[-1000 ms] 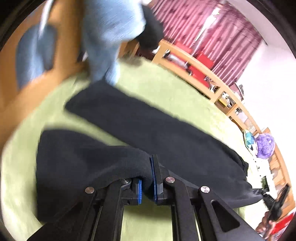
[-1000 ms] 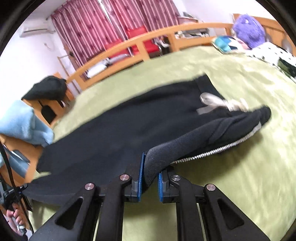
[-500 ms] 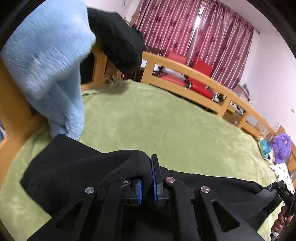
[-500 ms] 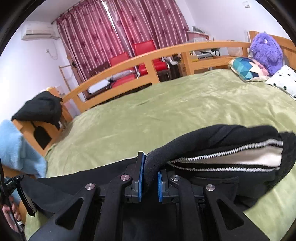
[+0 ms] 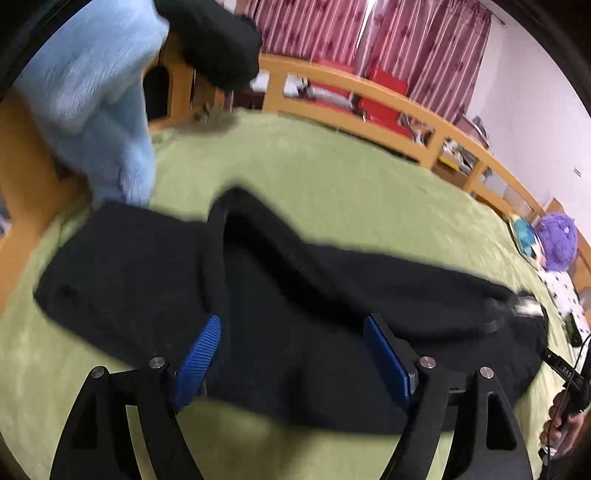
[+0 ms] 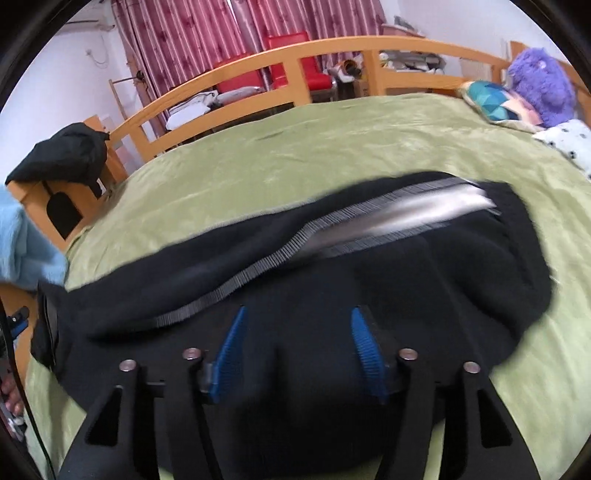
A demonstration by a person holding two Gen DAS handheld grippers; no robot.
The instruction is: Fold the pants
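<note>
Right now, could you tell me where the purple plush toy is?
The purple plush toy sits at the far right corner of the green bed in both wrist views, against the wooden rail and beside a teal patterned pillow, well beyond the black pants.

We look out from both wrists, low and close over the bed [image 5: 332, 173], each camera facing forward along its own fingers [image 5: 197, 358] so that the dark pants [image 5: 295, 314] fill the lower half of either view. The left wrist view faces across the bed toward the wooden rail [image 5: 369, 92] and red curtains [image 5: 424, 44], tilted somewhat. The right wrist view [image 6: 295, 354] faces the same rail [image 6: 295, 55] and curtains [image 6: 184, 33], more level. Both share the purple plush [image 5: 557, 236] [image 6: 539, 85] at far right, and probably the blurred blue cloth [image 5: 99, 110] at left.
</note>
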